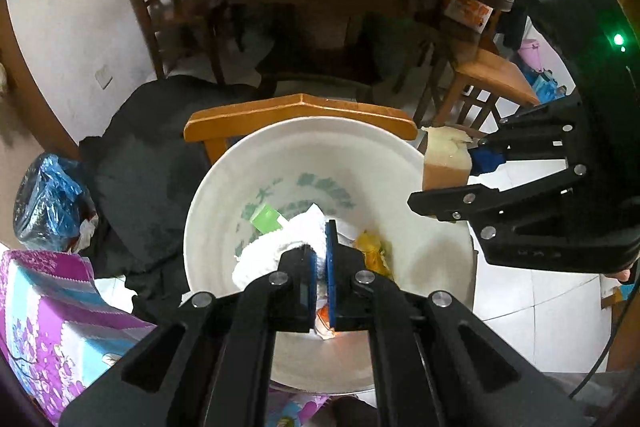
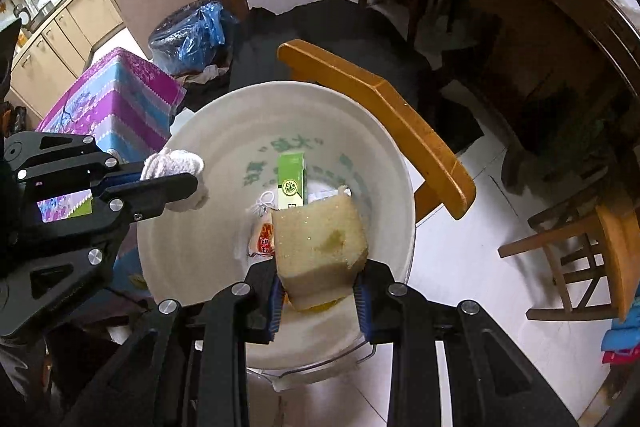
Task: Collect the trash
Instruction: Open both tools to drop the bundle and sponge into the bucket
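So both grippers hang over the white bucket [image 2: 208, 267]: left gripper [image 1: 320, 267] clamped on a crumpled tissue [image 1: 276, 247], right gripper [image 2: 320, 301] squeezing a sponge [image 2: 320, 243]. Next step, I'd guess: let go so both drop in.

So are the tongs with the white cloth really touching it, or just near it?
Touching. In the left wrist view the left tongs are closed on the white cloth, both blue pads pressed against it with no gap, above the white bucket.

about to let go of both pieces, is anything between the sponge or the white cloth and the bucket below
Nothing visible blocks either drop. The sponge in the right gripper and the white cloth in the left gripper both hang over the open white bucket.
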{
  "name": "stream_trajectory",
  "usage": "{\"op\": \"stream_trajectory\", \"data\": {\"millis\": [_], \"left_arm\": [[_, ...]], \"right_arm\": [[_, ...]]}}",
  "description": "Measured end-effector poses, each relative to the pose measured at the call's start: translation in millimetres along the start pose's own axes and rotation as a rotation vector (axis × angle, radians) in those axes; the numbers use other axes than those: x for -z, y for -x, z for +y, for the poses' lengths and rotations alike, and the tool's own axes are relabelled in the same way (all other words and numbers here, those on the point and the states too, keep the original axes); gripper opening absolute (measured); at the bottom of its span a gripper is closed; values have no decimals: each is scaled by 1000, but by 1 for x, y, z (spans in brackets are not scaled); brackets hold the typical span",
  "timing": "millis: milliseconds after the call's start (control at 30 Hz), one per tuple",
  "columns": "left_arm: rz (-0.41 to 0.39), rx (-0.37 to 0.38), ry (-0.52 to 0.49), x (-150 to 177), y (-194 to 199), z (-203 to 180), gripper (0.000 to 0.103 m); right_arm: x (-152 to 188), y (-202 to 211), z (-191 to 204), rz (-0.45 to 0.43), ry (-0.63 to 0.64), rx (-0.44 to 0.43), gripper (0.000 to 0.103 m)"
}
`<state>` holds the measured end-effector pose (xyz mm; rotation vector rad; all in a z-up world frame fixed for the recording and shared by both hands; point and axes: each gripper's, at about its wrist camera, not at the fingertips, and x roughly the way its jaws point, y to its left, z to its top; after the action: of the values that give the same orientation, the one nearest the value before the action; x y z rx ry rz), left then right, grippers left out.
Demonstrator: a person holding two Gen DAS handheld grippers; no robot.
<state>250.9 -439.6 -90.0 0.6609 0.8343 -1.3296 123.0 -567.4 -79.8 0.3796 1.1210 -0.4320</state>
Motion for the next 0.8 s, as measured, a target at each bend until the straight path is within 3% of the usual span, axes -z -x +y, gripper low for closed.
{"op": "stream_trajectory", "data": {"millis": [600, 800], "left_arm": [[48, -47, -16, 4, -21, 1, 5], [64, -83, -26, 7, -25, 3, 28]], "right_arm": [[-10, -25, 0, 26, -1, -23, 33], [-10, -30, -4, 23, -2, -12, 43]]}}
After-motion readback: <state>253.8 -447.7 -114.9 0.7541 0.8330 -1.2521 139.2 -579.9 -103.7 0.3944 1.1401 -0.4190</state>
